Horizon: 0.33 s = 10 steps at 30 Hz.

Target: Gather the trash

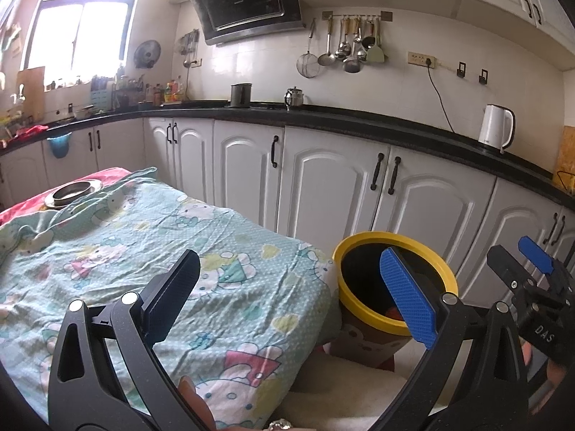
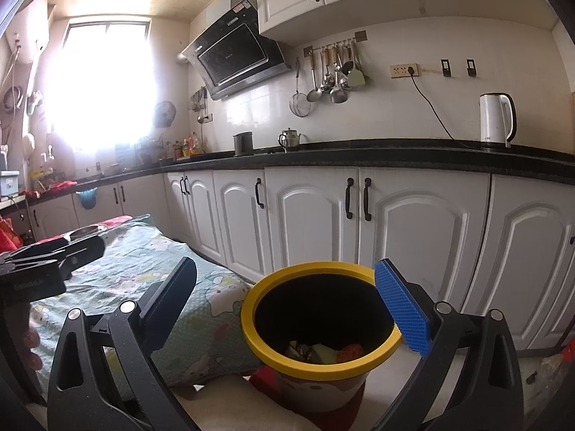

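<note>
While nothing is held between its fingers, the left gripper (image 1: 289, 287) is seen spread wide in the left wrist view, one black pad (image 1: 172, 294) over the cartoon-print cloth (image 1: 161, 244) and the blue pad (image 1: 408, 296) in front of the yellow-rimmed trash bin (image 1: 363, 301). The bin is placed just beside the right edge of the cloth-covered table, in front of the white cabinets (image 1: 323, 186). A metal bowl (image 1: 73, 192) is seen at the far end of the cloth, and a white kettle (image 1: 496, 127) on the black countertop (image 1: 323, 116). The right gripper (image 1: 532, 265) is partly shown at the right edge.

From the right wrist view, the right gripper (image 2: 285, 301) is also shown released, its fingers wide apart and empty, held above the trash bin (image 2: 321, 366). Scraps of trash (image 2: 323, 352) are seen at the bottom of the bin. The left gripper (image 2: 54, 255) is caught at the left edge over the cloth (image 2: 151, 262); its opening cannot be told here.
</note>
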{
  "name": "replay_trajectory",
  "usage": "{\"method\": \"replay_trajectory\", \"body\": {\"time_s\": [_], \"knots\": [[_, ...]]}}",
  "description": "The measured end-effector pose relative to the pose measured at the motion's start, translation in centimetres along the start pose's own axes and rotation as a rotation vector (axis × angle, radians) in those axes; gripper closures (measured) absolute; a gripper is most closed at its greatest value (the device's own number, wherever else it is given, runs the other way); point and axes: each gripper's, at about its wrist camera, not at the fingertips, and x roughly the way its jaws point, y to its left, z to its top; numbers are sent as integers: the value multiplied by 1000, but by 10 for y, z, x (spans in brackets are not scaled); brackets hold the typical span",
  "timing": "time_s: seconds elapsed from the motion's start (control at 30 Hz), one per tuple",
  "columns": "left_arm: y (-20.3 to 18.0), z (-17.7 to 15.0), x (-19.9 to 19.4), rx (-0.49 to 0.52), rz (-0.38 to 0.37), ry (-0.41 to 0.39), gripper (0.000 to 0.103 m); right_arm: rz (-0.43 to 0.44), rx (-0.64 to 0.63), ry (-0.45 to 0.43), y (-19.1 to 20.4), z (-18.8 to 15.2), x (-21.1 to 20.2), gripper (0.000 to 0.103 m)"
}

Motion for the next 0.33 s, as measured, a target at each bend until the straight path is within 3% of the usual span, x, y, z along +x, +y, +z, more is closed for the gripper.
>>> {"method": "replay_trajectory", "body": {"time_s": [0.1, 0.2, 0.27, 0.33], "knots": [[26, 5, -6, -51, 8, 48, 11, 25, -16, 16, 11, 9, 6, 6], [87, 5, -21, -133, 100, 118, 11, 116, -26, 27, 33, 22, 16, 6], [138, 1, -39, -188, 230, 144, 11, 237, -59, 48, 76, 33, 28, 6], [216, -10, -69, -286, 446, 167, 11, 399, -76, 76, 137, 42, 40, 6]]}}
